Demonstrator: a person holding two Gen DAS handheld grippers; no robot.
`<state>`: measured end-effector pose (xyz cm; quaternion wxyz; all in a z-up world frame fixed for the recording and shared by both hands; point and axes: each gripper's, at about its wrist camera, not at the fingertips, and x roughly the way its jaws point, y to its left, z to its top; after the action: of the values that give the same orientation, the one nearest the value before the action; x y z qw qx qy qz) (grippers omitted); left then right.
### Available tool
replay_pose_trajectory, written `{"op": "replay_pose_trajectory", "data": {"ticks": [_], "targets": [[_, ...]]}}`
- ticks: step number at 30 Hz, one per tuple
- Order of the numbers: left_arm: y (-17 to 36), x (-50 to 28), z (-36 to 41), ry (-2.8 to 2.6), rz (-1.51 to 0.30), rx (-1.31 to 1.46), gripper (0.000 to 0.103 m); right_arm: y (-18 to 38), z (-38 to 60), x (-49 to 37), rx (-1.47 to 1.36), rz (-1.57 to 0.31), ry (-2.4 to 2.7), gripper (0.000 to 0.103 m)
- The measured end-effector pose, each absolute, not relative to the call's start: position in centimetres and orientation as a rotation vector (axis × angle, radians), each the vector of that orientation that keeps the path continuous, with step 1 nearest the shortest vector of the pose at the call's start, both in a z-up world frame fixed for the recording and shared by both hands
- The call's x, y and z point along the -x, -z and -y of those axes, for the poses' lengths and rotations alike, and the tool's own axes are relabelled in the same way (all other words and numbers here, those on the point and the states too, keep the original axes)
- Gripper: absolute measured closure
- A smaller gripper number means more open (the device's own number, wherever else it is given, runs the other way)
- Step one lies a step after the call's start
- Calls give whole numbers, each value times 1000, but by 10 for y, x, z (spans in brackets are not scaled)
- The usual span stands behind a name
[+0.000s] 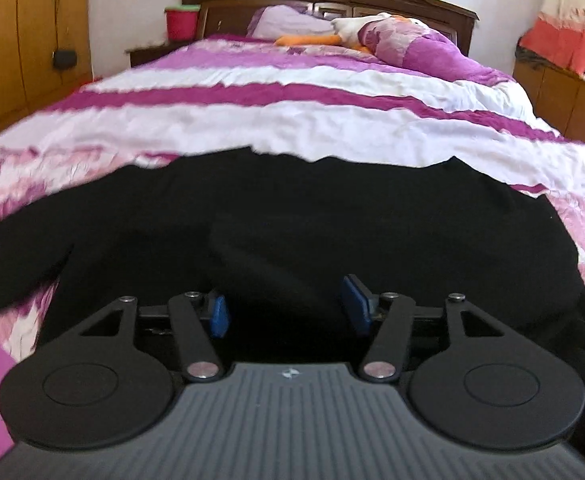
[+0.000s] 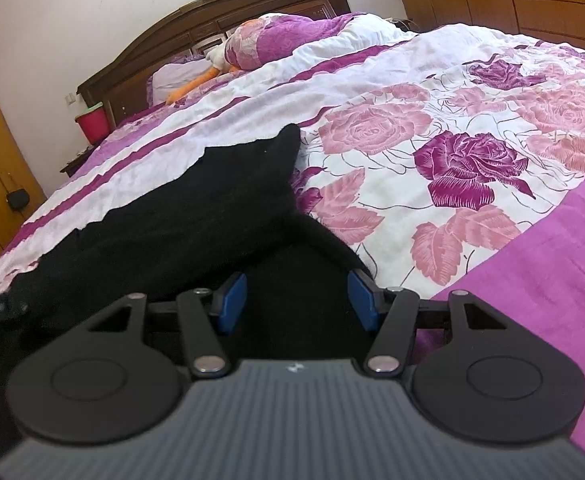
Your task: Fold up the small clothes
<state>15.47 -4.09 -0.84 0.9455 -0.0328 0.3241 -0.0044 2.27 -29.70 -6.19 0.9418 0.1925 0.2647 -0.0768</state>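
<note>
Lying spread on floral bedspread (image 2: 432,128) near bed's foot, black garment (image 1: 292,220) looked barely folded. Left gripper (image 1: 286,304) and right gripper (image 2: 296,300) hovered low over near edge, jaws apart, gripping nothing. Folding seemed mostly left to do.

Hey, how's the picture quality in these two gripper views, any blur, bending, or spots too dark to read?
Left wrist view: left edge smeared by motion blur, bed lines bowed by the fisheye, black garment so dark that its folds barely show. Right wrist view: bedspread roses crisp in even daylight, headboard curved, near gripper housing soft, garment again almost featureless.
</note>
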Motion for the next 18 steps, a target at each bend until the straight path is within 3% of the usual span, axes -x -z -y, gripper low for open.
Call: {"op": "replay_pose_trajectory", "data": {"ticks": [12, 18], "targets": [[-6, -161, -17, -38, -575, 179, 40, 49, 296, -23, -389, -559, 150, 43], [9, -203, -24, 12, -658, 224, 40, 25, 311, -45, -423, -540, 123, 43]]}}
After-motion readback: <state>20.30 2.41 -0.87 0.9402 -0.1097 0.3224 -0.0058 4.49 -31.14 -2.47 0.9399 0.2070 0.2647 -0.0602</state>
